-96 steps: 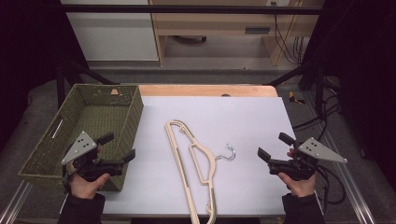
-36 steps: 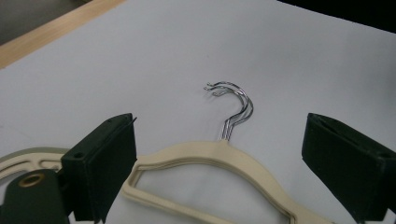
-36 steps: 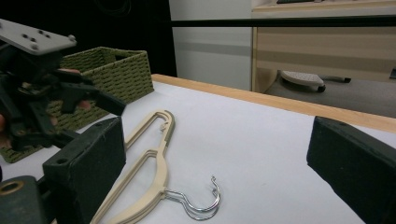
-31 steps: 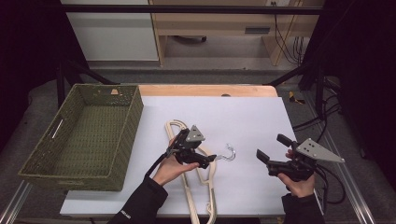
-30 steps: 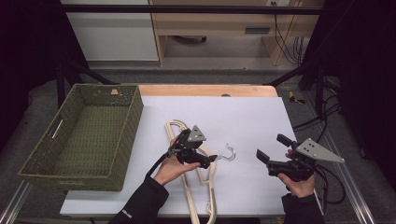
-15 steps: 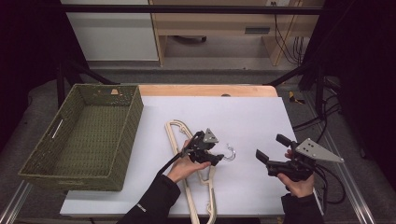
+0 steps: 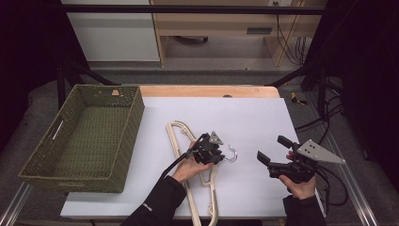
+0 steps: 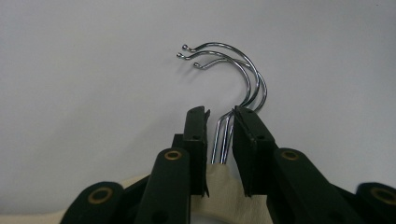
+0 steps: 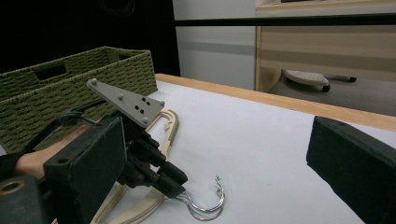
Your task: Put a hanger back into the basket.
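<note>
The metal hooks [image 8: 243,79] of the hangers [image 7: 188,146] are being approached by the left gripper [image 8: 219,135], its jaws apart around their stems; closing is judged next, while the right gripper [image 7: 273,153] is held wide apart

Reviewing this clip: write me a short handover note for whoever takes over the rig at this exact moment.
Left gripper: fingers open on either side of the hanger hooks' stems, not yet shut.
Right gripper: open, held off to the right above the table, holding nothing.
Hangers: cream, stacked flat mid-table, hooks pointing right.
Basket: green wicker, at the table's left.
Done: left gripper lined up on the hooks.
Left: close, lift the hangers, probably move them to the basket.
</note>
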`<state>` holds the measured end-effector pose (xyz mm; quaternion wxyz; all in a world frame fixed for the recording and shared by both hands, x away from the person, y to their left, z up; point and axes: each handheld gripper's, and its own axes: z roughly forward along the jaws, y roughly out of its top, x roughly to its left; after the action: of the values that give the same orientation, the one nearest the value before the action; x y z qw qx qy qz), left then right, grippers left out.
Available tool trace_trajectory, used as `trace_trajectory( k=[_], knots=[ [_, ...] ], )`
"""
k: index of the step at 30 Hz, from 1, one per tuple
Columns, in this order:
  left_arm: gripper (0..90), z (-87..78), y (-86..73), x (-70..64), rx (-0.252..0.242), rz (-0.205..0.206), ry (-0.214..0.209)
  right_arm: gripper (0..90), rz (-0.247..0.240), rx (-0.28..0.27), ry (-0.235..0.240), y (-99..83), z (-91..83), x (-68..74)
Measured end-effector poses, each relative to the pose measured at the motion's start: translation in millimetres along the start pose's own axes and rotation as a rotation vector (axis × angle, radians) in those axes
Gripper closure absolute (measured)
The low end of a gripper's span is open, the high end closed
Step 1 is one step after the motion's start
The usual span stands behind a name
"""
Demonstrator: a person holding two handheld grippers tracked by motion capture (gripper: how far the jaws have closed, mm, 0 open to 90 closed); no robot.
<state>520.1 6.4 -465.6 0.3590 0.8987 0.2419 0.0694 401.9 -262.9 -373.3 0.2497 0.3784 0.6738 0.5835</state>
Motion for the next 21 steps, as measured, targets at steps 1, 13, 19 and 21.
trace_trajectory(
  k=[1,13,19,21],
  knots=[
    [77.0,1.0,-0.1,0.1,0.001,-0.001,-0.003,5.3,0.000,0.000,0.000,0.0,0.0,0.0],
    [86.7,1.4,-0.5,4.2,0.007,0.023,-0.027,5.4,-0.003,0.006,0.001,-1.0,1.2,0.1],
    [87.8,-5.8,0.4,4.7,-0.003,0.046,-0.022,5.5,-0.001,0.014,0.004,-2.1,3.5,1.3],
    [88.6,-7.7,0.5,4.7,-0.003,0.046,-0.018,5.9,0.000,0.019,0.007,-2.8,4.7,2.2]
  ],
)
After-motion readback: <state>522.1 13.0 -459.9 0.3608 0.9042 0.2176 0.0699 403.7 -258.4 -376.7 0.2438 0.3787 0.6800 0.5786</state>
